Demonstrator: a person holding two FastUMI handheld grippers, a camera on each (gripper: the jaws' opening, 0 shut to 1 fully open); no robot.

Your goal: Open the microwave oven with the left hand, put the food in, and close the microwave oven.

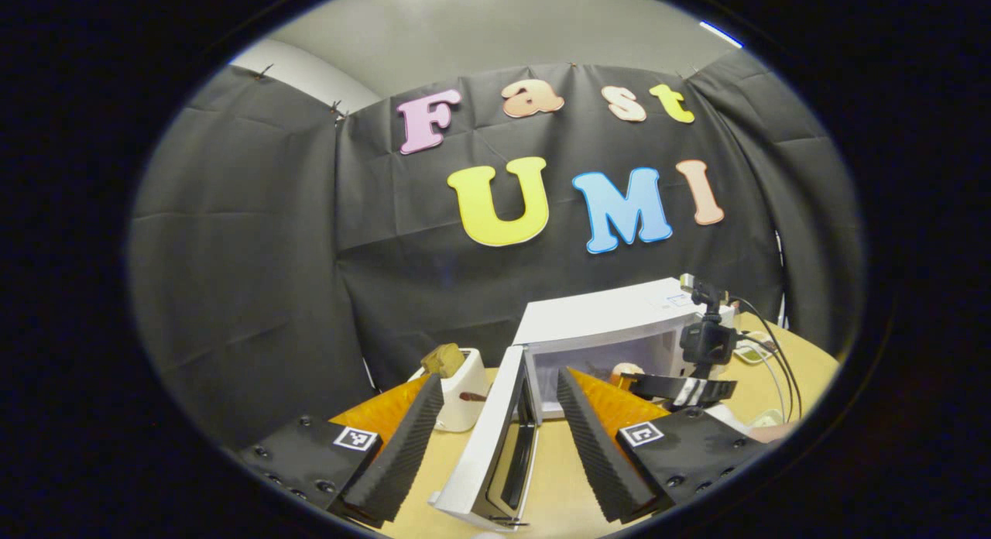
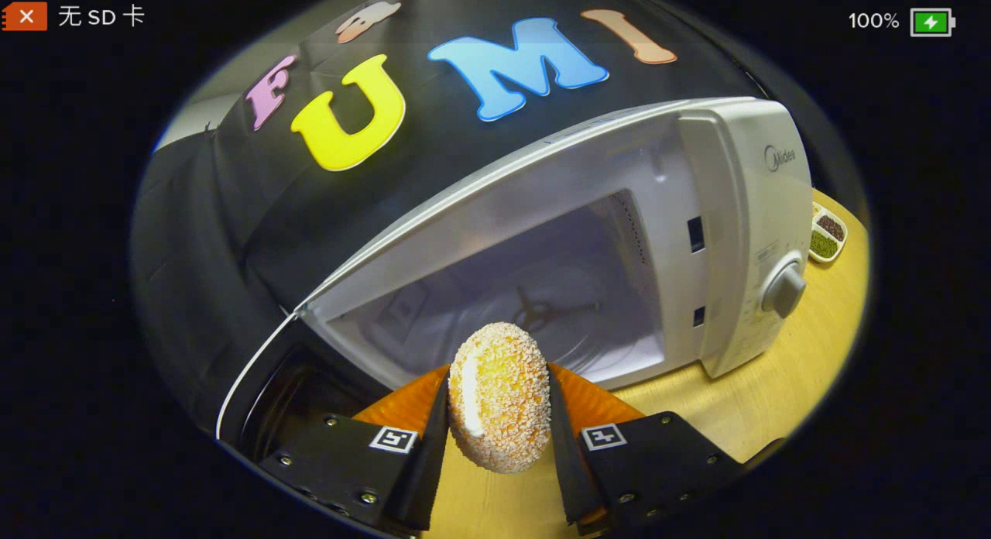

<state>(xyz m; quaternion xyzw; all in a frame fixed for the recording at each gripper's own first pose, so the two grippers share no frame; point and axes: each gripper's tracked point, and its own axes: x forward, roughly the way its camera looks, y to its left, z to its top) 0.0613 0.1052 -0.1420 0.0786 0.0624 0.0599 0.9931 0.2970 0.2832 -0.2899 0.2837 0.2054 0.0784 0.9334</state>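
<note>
Right tongs (image 2: 495, 415) grip the food (image 2: 499, 398), an oval bun crusted with pale crumbs, golden beneath, with a white seam down one side; both fingers press on its flanks and it hangs just before the mouth of the microwave (image 2: 588, 237), not yet inside. The cavity (image 2: 542, 307) stands bare, its turntable hub showing on the floor. The door (image 1: 495, 438) is swung wide on the hinge side, and the left tongs (image 1: 499, 430) sit spread apart with the door's edge between the fingers, neither seeming to press it. From here the bun could crush or shed crumbs if squeezed harder, or slip, since its crust looks loose. It might also clip the lower lip of the opening if carried in too low. Letting the door swing inward early would strike the right tongs. On the wooden counter (image 2: 774, 399) a white toaster (image 1: 461, 392) stands left of the door, and a small dish (image 2: 827, 233) lies beyond the microwave's knob (image 2: 783, 290).
</note>
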